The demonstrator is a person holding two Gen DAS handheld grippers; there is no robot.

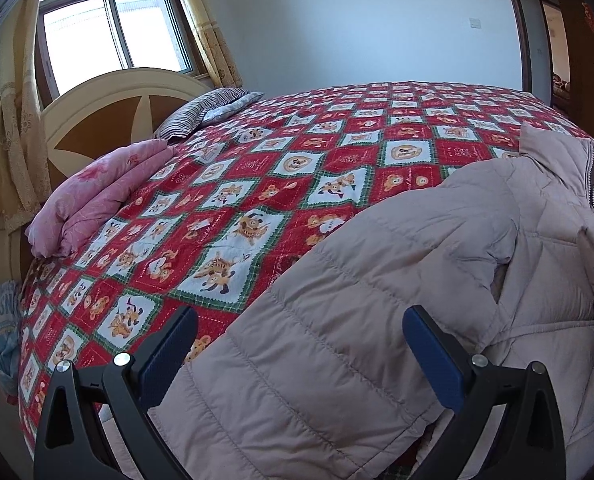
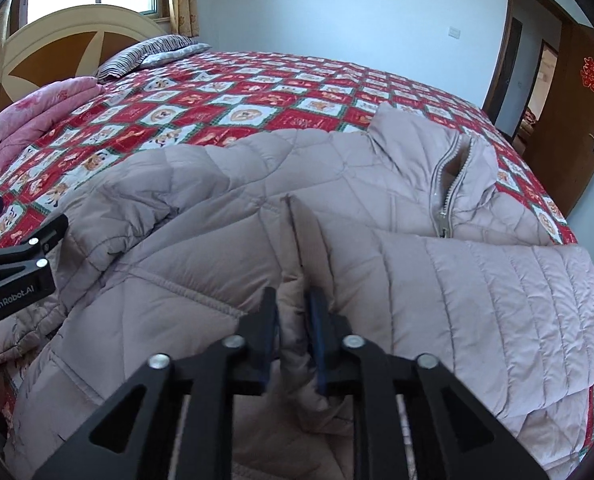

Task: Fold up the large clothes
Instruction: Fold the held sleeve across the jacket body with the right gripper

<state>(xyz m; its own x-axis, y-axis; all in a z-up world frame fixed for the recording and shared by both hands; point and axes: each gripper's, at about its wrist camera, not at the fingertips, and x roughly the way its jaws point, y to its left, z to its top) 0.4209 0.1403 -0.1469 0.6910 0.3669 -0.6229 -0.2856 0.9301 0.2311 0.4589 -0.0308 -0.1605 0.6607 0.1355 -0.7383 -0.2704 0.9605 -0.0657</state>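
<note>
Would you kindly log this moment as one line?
jacket: on bed, sleeve folded over | left hand-held gripper: open | right hand-held gripper: around sleeve cuff

Pale pink quilted jacket (image 2: 337, 208) flat on bed, sleeve folded over front.

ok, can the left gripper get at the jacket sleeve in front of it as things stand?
Probably yes. The left gripper is wide open right over the sleeve of the jacket, with nothing between them. The right gripper is off at the other sleeve.
</note>
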